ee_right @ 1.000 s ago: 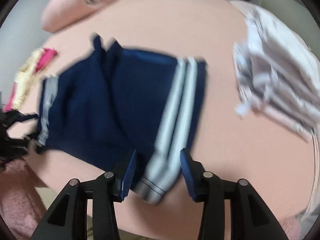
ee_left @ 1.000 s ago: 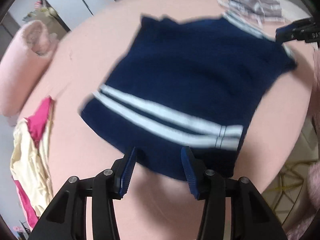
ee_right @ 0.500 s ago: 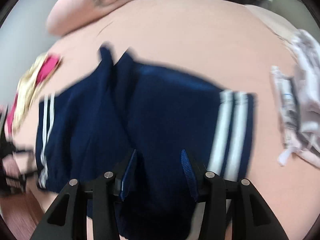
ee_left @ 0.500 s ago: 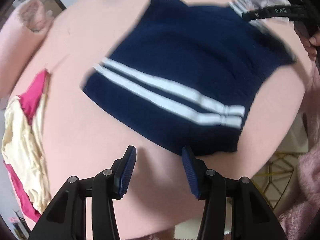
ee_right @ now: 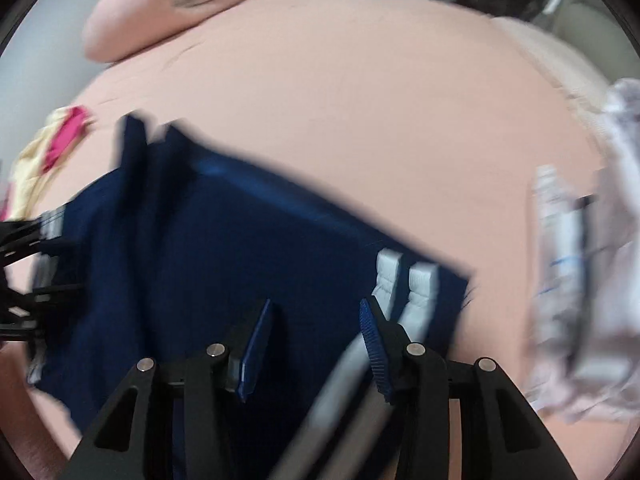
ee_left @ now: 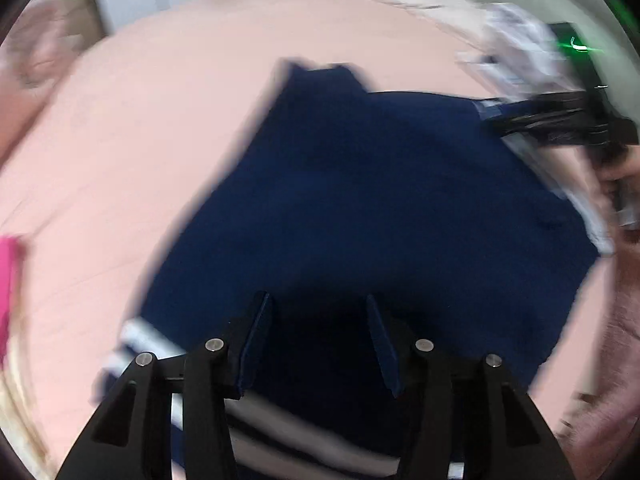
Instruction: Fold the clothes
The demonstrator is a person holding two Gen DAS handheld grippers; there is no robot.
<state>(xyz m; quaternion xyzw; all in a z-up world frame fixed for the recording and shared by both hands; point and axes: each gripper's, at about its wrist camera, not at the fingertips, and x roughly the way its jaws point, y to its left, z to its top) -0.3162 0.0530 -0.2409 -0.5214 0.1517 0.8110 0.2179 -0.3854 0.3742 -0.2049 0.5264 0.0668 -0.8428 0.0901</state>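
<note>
Closest in the left wrist view, the left gripper [ee_left: 318, 316] has its fingers [ee_left: 256, 344] spread apart over the near hem of the navy garment [ee_left: 360, 200], with dark cloth showing in the gap between them; whether they touch the cloth cannot be told through the blur. In the right wrist view the right gripper [ee_right: 316, 320] likewise has its fingers [ee_right: 374, 344] spread, low over the opposite end of the navy garment [ee_right: 208, 248], just beside its two white stripes [ee_right: 404, 284]. The garment lies spread on a pink bed [ee_right: 360, 100], its white-striped edges at either end and a pair of dark tabs sticking out on the far side. Off to one side of it lies a crumpled yellow and pink cloth [ee_right: 52, 148]; on the other side, a heap of pale grey-white patterned clothing [ee_right: 580, 280]. Farthest back, a rolled pink pillow [ee_right: 160, 12] rests at the bed's far edge.
</note>
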